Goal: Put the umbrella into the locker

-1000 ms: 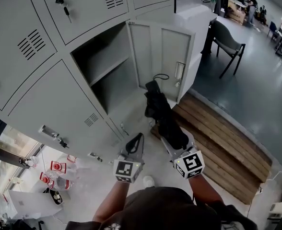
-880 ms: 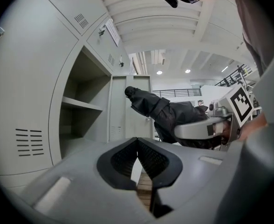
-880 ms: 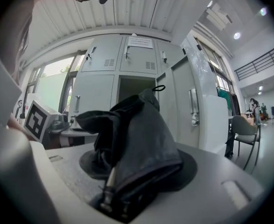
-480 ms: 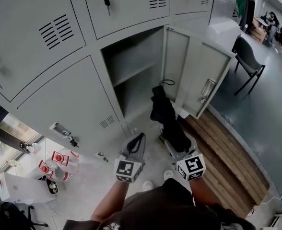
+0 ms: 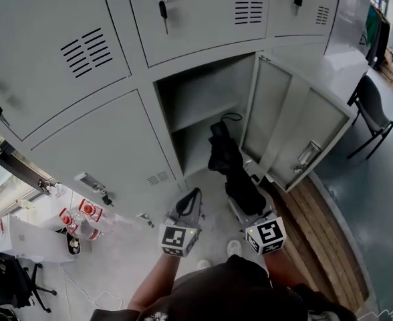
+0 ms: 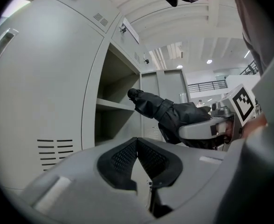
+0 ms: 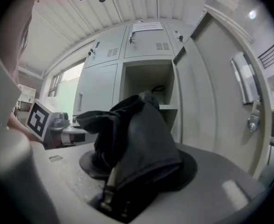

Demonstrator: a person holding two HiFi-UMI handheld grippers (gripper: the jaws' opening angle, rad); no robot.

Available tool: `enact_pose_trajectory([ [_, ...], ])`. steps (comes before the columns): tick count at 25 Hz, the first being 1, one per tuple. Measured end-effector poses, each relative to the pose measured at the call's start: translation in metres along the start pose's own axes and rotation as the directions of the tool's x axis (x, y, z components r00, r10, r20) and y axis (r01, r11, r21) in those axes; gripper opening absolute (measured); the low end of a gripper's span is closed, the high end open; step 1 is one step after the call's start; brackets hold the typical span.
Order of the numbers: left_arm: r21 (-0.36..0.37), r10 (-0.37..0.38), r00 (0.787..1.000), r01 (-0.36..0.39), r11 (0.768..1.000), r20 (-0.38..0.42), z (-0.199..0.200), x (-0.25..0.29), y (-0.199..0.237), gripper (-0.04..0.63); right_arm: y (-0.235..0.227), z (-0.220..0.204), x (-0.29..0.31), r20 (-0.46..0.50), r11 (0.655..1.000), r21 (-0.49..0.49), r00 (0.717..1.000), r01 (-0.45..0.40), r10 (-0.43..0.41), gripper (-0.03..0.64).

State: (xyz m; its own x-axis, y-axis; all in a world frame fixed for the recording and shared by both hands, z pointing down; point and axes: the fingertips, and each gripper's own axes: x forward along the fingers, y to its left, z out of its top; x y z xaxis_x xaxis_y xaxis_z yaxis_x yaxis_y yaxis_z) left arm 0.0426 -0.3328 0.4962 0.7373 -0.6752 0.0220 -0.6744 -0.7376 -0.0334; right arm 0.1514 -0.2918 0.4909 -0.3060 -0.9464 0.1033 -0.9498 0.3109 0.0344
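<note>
A folded black umbrella (image 5: 231, 166) sticks out forward from my right gripper (image 5: 242, 204), whose jaws are shut on its lower end. Its strap end reaches the mouth of the open grey locker (image 5: 200, 116), near the inner shelf (image 5: 196, 120). In the right gripper view the umbrella (image 7: 137, 134) fills the space between the pads and the open locker (image 7: 148, 85) lies straight ahead. My left gripper (image 5: 194, 194) hangs to the left of the umbrella, shut and empty; in its own view the pads (image 6: 123, 157) meet in a point and the umbrella (image 6: 167, 113) shows at the right.
The locker door (image 5: 297, 139) stands open to the right of the compartment. Closed lockers with hanging keys (image 5: 163, 7) surround it. A wooden platform (image 5: 323, 226) lies at the right, a chair (image 5: 373, 109) beyond. Red-and-white items (image 5: 76, 221) sit at lower left.
Both grippers and the umbrella have travelled sideways to face the open compartment; the umbrella's tip now lies at the locker mouth. The grip is unchanged.
</note>
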Motion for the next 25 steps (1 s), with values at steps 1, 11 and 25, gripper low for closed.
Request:
enact_pose_trajectory([
  [1,0.000,0.017,1.000,-0.017,1.000,0.000,0.001,0.003,0.003,0.005,-0.003,0.003,0.005,0.004,1.000,-0.002,1.000,-0.013,0.013,0.236],
  [11,0.023,0.178,0.984,-0.178,0.984,0.012,0.012,0.019,0.028,0.005,-0.031,0.033,0.049,0.051,0.992,0.016,0.991,-0.122,0.121,0.236],
  [25,0.015,0.295,0.954,-0.296,0.955,0.044,0.030,0.019,0.050,0.005,-0.039,0.091,0.108,0.092,0.980,0.000,0.975,-0.201,0.200,0.238],
])
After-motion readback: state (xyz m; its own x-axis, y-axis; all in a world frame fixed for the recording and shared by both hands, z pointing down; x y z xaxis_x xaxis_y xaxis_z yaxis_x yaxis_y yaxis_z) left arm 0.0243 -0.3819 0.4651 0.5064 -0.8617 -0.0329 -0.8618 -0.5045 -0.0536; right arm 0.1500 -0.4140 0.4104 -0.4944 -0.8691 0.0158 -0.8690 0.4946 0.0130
